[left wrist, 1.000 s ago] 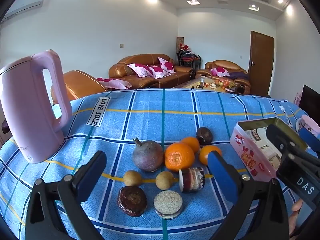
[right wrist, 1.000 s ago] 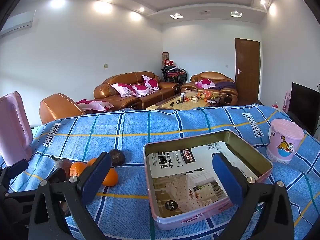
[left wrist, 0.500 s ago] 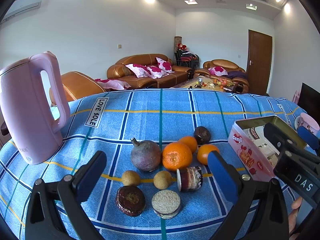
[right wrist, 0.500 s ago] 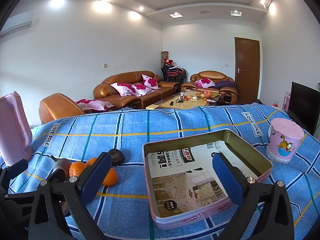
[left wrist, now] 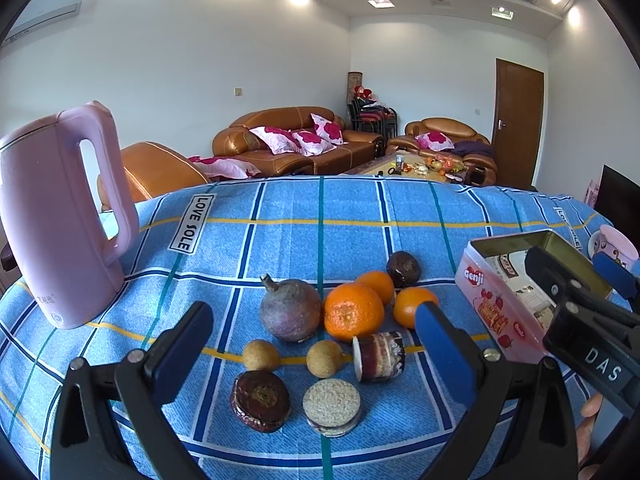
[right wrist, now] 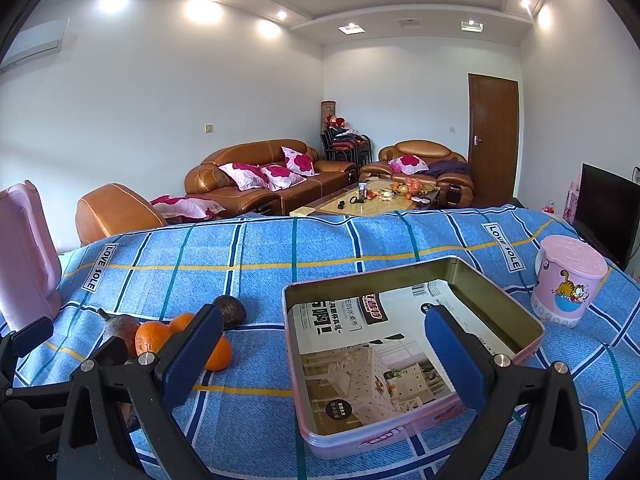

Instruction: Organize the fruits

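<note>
Both tools are spread wide with nothing between their fingers: the left tool (left wrist: 312, 348) hangs low over a cluster of food on the blue checked counter (left wrist: 320, 208), and the right tool (right wrist: 324, 352) hovers above the open pink tin (right wrist: 412, 364), which holds only a printed paper lining. Fruit sits together just ahead of the left tool: a dull purple pomegranate (left wrist: 290, 310) touching a large orange (left wrist: 354, 312), two smaller oranges (left wrist: 412, 304) behind and beside it, a dark passion fruit (left wrist: 404, 268) at the back, and two small tan longans (left wrist: 262, 355) nearer the tool. Mixed in among them are snacks, a dark round cake (left wrist: 260, 400), a sesame biscuit (left wrist: 331, 402) and a little wrapped roll (left wrist: 379, 356) lying on its side. A pink kettle (left wrist: 60, 216) stands well off to the left, and a pink lidded cup (right wrist: 568, 280) stands to the right of the tin. My guess is nothing has been sorted yet and the first pick is being lined up. Next, the left tool would need to drop over one fruit, probably the large orange, and close without nudging the pomegranate or the roll.
</note>
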{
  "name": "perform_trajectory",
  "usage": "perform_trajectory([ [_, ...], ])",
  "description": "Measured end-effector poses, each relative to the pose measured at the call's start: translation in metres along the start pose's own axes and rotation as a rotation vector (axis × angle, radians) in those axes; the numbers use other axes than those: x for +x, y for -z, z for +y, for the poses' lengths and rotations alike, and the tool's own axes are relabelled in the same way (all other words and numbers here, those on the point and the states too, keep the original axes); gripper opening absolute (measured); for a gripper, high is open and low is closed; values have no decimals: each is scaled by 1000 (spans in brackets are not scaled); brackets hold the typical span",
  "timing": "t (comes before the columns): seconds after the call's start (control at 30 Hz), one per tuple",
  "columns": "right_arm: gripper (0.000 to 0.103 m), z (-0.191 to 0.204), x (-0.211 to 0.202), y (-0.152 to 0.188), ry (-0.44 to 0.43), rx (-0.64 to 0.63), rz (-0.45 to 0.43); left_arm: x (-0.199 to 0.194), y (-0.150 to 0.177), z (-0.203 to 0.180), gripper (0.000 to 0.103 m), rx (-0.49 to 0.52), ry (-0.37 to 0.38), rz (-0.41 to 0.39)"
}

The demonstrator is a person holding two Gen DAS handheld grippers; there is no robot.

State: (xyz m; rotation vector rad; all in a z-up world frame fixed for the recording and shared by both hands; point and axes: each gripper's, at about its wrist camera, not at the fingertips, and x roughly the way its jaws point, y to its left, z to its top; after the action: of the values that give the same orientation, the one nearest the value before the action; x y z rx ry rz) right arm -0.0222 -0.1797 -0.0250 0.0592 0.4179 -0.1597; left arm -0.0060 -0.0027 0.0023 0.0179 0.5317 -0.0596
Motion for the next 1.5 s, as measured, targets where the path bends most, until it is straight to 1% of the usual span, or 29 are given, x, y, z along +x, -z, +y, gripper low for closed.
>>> perform_trajectory([
  [0.23, 102, 0, 1, 0, 1, -1, 4, -4, 1, 6, 103, 29, -19, -21],
  [0.47, 102, 3, 1, 1, -7, -13, 3, -12, 2, 19, 103, 62, -17, -45],
  [0.7, 102, 8, 0, 2, -11, -30, 4, -4, 2, 30, 103, 53, -7, 6],
  [1.07, 102, 12, 4, 4, -8, -46, 38, -3, 2, 38, 103, 66, -8, 18],
  [1.2, 102, 12, 1, 3, -35, -43, 33, -5, -1, 51, 103, 63, -29, 10],
  [1.27, 102, 15, -2, 4, -56, -45, 29, -2, -4, 62, 103, 49, -43, 24],
  [1.33, 101, 21, -5, 6, -100, -59, 31, 1, -6, 76, 103, 21, -48, 46],
  [1.4, 95, 30, -7, 8, -161, -80, 51, 2, -7, 89, 103, -12, -63, 54],
  [1.43, 85, 36, -7, 10, -196, -96, 76, 2, -8, 95, 103, -28, -65, 58],
  [1.47, 72, 42, -5, 13, -229, -108, 106, 2, -8, 99, 103, -37, -65, 60],
  [1.5, 65, 48, -2, 16, -259, -115, 140, 2, -8, 103, 103, -47, -66, 60],
])
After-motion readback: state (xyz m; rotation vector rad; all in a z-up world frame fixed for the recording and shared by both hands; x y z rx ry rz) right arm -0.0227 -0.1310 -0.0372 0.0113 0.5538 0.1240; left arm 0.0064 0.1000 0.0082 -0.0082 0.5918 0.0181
